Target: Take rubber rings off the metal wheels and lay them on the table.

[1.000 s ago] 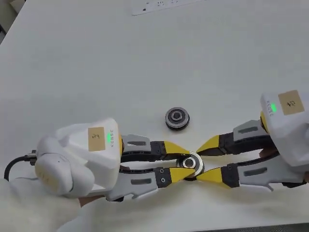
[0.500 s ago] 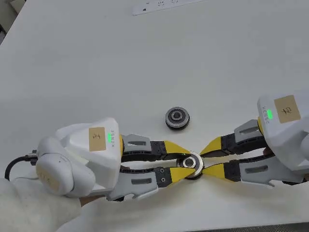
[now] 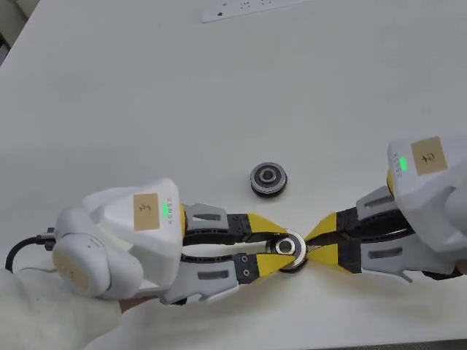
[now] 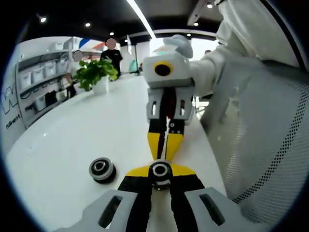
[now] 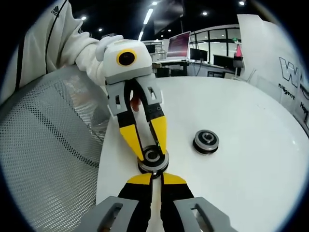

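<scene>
Since a second ago, the right gripper (image 3: 312, 246) has pushed its yellow tips together; back then they stood wide apart, one on each side of the small wheel. Now the two tips almost touch each other. They nip the near edge of the held wheel (image 3: 290, 246), where the black rubber ring (image 5: 143, 166) goes round it. From the right gripper view it looks like the ring is what they pinch, but it is hard to be sure. The left gripper (image 3: 279, 248) is where it was before. Its jaws are clamped on the same wheel, one yellow tip on each side. The wheel sits between the two grippers, low over the white table (image 3: 146, 109), near the front edge. I cannot tell if it rests on the table or hangs just above it. The two grippers point right at each other, nose to nose. A second wheel (image 3: 268, 178) lies flat on the table by itself, near the held one but not touching it or any gripper. It has its black ring on. A white sleeve (image 3: 44, 313) shows behind the left gripper.
</scene>
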`<action>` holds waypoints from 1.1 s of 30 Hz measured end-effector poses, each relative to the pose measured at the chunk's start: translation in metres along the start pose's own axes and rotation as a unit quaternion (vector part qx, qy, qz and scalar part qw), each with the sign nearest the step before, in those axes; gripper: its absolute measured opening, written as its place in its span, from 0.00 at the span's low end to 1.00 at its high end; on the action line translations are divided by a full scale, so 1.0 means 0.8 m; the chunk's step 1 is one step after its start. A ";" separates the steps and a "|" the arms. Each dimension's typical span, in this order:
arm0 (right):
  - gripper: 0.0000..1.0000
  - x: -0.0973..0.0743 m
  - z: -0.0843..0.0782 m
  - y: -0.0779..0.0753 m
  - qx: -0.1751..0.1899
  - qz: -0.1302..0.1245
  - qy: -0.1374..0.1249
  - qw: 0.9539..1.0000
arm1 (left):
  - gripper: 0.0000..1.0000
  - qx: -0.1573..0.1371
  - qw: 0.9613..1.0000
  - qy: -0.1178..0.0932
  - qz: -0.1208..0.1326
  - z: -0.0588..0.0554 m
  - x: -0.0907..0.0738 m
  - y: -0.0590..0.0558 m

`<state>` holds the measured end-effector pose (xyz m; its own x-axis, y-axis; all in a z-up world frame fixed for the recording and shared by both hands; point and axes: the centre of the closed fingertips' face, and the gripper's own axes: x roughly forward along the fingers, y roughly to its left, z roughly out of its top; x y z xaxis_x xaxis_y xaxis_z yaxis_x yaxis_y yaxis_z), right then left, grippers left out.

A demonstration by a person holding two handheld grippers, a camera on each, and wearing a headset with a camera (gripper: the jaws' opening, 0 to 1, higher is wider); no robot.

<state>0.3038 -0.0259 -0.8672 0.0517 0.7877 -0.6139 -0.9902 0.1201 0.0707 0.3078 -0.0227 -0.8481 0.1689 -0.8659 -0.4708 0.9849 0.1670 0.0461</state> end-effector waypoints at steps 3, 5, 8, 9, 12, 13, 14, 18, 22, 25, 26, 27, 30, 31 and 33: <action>0.00 0.000 0.000 -0.002 -0.010 -0.007 0.003 1.000 | 0.13 -0.001 1.000 0.001 0.001 0.000 0.000 0.000; 0.00 0.001 0.001 -0.004 -0.014 -0.015 0.005 1.000 | 0.13 -0.001 1.000 0.001 0.001 0.000 0.000 0.000; 0.00 0.001 0.001 -0.006 -0.030 -0.025 0.012 0.999 | 0.13 0.000 1.000 0.001 0.002 0.000 0.000 0.001; 0.00 0.001 0.001 -0.006 -0.033 -0.029 0.012 0.999 | 0.13 0.001 1.000 0.001 0.002 0.000 0.000 0.001; 0.00 0.002 0.001 -0.008 -0.038 -0.042 0.011 0.998 | 0.13 0.002 1.000 0.002 0.005 0.000 0.000 0.002; 0.00 0.002 0.001 -0.009 -0.037 -0.044 0.010 0.998 | 0.13 0.002 1.000 0.002 0.005 0.000 0.000 0.002; 0.00 0.002 0.001 -0.010 -0.035 -0.047 0.010 0.998 | 0.13 0.002 1.000 0.002 0.006 0.000 0.000 0.002; 0.00 0.004 0.002 -0.012 -0.056 -0.069 0.013 0.996 | 0.13 0.003 1.000 0.002 0.009 0.000 0.000 0.003; 0.00 0.004 0.002 -0.016 -0.056 -0.080 0.014 0.995 | 0.13 0.002 1.000 0.002 0.012 0.000 -0.001 0.005; 0.00 0.003 0.002 -0.018 -0.040 -0.079 0.009 0.996 | 0.13 0.002 1.000 0.002 0.013 0.000 -0.001 0.005; 0.00 0.003 0.002 -0.019 -0.033 -0.077 0.006 0.996 | 0.13 0.002 1.000 0.002 0.013 0.000 -0.001 0.006; 0.00 0.003 0.002 -0.019 -0.030 -0.074 0.004 0.997 | 0.13 0.003 1.000 0.002 0.013 0.000 -0.001 0.006; 0.03 0.002 0.003 -0.022 -0.038 -0.079 0.003 0.996 | 0.13 0.002 1.000 0.002 0.013 0.000 -0.001 0.006; 0.01 0.003 0.003 -0.020 -0.034 -0.069 0.002 0.997 | 0.13 0.003 1.000 0.002 0.013 0.000 -0.001 0.006; 0.00 0.003 0.003 -0.021 -0.008 -0.056 -0.002 0.998 | 0.13 0.003 1.000 0.002 0.013 0.000 -0.001 0.006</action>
<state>0.3206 -0.0245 -0.8682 0.1629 0.7725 -0.6137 -0.9802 0.1977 -0.0113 0.3121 -0.0213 -0.8472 0.1939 -0.8597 -0.4726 0.9804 0.1864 0.0632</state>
